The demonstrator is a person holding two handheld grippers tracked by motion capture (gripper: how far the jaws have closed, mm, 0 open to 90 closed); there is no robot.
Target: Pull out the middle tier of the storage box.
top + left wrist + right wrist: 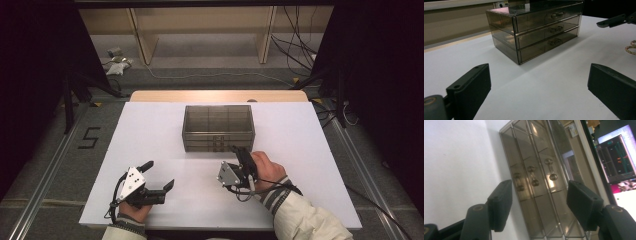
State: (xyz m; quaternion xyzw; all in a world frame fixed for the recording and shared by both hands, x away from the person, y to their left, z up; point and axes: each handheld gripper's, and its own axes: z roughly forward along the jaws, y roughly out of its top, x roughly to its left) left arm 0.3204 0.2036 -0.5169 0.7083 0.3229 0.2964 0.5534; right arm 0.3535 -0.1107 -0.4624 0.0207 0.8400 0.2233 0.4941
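Two grippers on the white table (150, 130), and from the high view the smoky drawer box (218, 127) sits just past centre, towards twelve o'clock. Right gripper (239, 154) is tipped on its side, jaw tips right at the box's front face, near its lower right corner at about five o'clock of the box — touching or just short, I cannot tell. Left gripper (159, 176) rests down at seven o'clock of the box, well apart from it, jaws spread wide.

Left gripper view now: the left gripper (537, 87) has its jaws far apart with bare table between them, and the drawer box (534, 30) stands at twelve o'clock, three drawers stacked, each with a small handle. Over at three o'clock, a bit of gold chain (631, 47) lies at the frame edge, below the other gripper's dark jaw.

Right gripper view — rolled sideways. The right gripper (539, 203) is parted, and the drawer handles (534, 176) sit at twelve o'clock just beyond the gap, close up.
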